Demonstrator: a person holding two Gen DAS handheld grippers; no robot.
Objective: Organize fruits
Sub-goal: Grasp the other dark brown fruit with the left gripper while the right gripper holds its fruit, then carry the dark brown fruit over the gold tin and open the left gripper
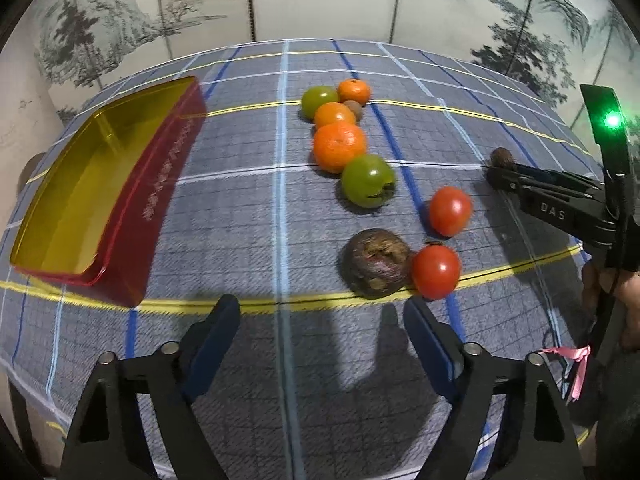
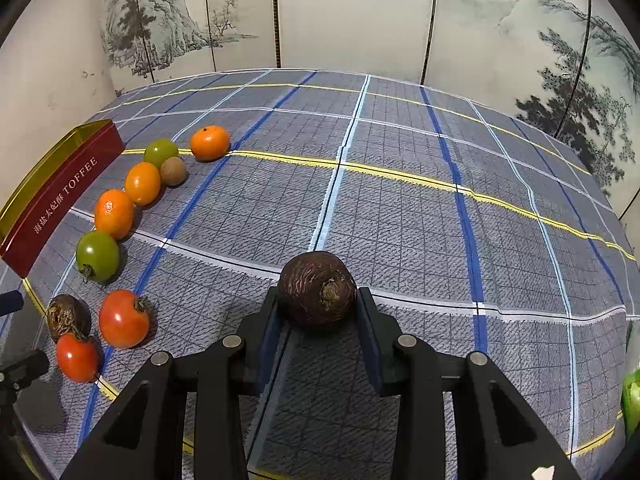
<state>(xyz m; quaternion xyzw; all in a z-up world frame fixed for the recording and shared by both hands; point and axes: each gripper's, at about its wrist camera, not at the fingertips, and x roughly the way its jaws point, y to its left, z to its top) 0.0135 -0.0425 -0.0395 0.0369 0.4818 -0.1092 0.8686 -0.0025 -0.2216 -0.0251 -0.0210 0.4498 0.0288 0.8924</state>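
Note:
A curved line of fruit lies on the checked cloth: mandarins, green tomatoes, two red tomatoes and a dark brown round fruit. My left gripper stands open just short of that brown fruit, with nothing between its fingers. My right gripper is shut on a second dark brown fruit, low over the cloth and to the right of the line. In the left wrist view the right gripper shows at the right edge, with that fruit at its tip.
An empty red toffee tin with a gold inside sits left of the fruit, also in the right wrist view. A painted folding screen stands behind the table. Something green shows at the right edge.

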